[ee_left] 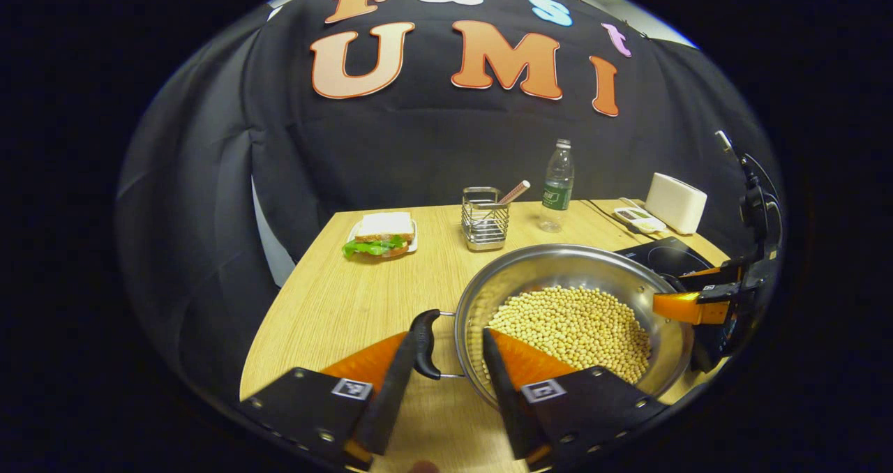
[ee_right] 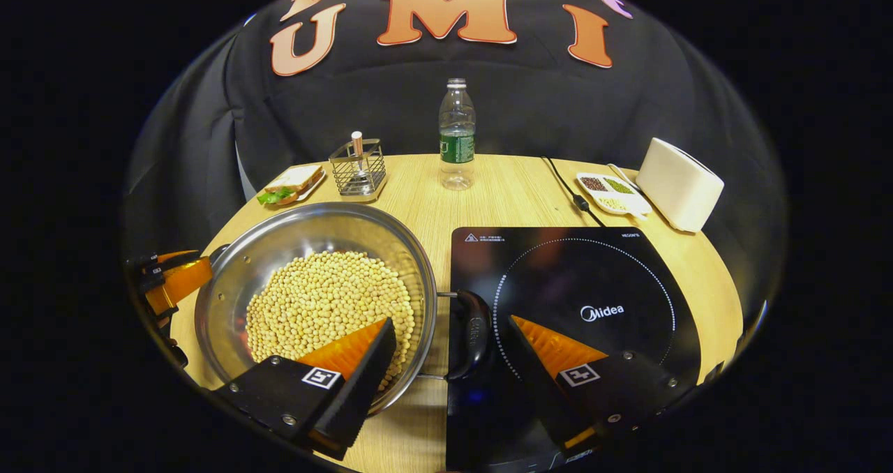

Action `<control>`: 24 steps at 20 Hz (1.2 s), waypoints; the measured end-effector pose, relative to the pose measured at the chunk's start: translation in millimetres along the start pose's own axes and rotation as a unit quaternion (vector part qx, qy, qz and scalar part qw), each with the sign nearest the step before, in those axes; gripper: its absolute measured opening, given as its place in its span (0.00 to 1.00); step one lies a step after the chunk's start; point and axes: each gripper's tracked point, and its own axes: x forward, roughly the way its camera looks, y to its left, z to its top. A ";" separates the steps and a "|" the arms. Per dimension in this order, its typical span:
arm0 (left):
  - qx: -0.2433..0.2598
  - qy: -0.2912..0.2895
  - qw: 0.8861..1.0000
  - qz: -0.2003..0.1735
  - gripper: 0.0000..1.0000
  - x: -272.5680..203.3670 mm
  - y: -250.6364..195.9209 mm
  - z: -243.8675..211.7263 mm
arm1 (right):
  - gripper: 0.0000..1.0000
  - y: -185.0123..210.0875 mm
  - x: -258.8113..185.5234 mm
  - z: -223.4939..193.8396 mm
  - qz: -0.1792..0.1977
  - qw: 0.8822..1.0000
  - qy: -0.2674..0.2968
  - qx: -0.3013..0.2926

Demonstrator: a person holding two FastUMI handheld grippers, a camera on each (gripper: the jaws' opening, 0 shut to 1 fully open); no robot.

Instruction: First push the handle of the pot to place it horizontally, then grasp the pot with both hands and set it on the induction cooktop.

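Two grippers, one pot: I hold my left gripper (ee_left: 446, 361) wide open astride the pot's (ee_left: 572, 278) near rim, one finger outside by the left handle (ee_left: 425, 344), the other over the soybeans (ee_left: 575, 326), neither pressing on anything. In the right gripper view my right gripper (ee_right: 446, 340) is likewise spread wide and empty-handed, one finger above the beans inside the rim, the other over the induction cooktop (ee_right: 600, 278), with the pot's right handle (ee_right: 471, 333) lying level between them.

The steel pot sits on the wooden table (ee_right: 502, 187) just beside the cooktop, its right handle reaching over the cooktop's edge. Both loop handles appear horizontal, so I judge the lift to be the step in hand.

Filled with loose beans, the pot will likely feel heavy and its load will shift if tipped; the polished wall looks slippery and rigid. The dark handles seem the surest hold, one per gripper, raised evenly to keep the beans from sliding.

Behind stand a water bottle (ee_right: 457, 134), a wire caddy (ee_right: 359, 169) and a sandwich plate (ee_right: 293, 183).
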 end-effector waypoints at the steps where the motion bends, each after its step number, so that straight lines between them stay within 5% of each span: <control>1: -0.002 0.004 1.000 0.002 0.81 4.8 1.6 -4.4 | 0.98 0.7 0.3 0.0 0.001 1.000 0.000 0.002; 2: -0.004 0.013 1.000 0.010 0.95 8.8 5.4 -8.7 | 0.98 1.2 1.3 0.2 0.001 1.000 0.001 0.002; 8: -0.033 0.056 0.998 -0.017 0.94 27.7 -1.3 -31.5 | 0.95 -4.4 6.9 -0.5 -0.013 1.000 0.002 -0.010; 9: -0.031 0.053 0.998 -0.008 0.94 29.0 3.0 -30.2 | 0.87 -4.0 6.2 -0.5 -0.012 1.000 0.001 -0.017; 10: -0.024 0.049 0.999 0.004 0.75 29.1 8.6 -28.3 | 0.80 -3.7 9.1 -1.0 -0.013 1.000 0.001 -0.023; 12: -0.038 0.058 0.998 0.002 0.58 25.9 6.5 -29.3 | 0.65 -2.9 6.8 -0.2 -0.018 1.000 0.002 -0.024; 14: -0.044 0.064 0.997 0.011 0.52 22.5 5.3 -31.6 | 0.59 -2.9 8.4 2.5 -0.017 0.999 -0.004 -0.027; 17: -0.051 0.066 0.996 0.022 0.50 19.5 0.8 -33.3 | 0.51 -3.2 9.8 5.1 -0.011 1.000 0.011 -0.003; 24: -0.040 0.003 0.998 0.040 0.49 -47.1 -8.0 18.5 | 0.49 -19.9 -43.2 40.2 0.010 0.999 -0.044 0.006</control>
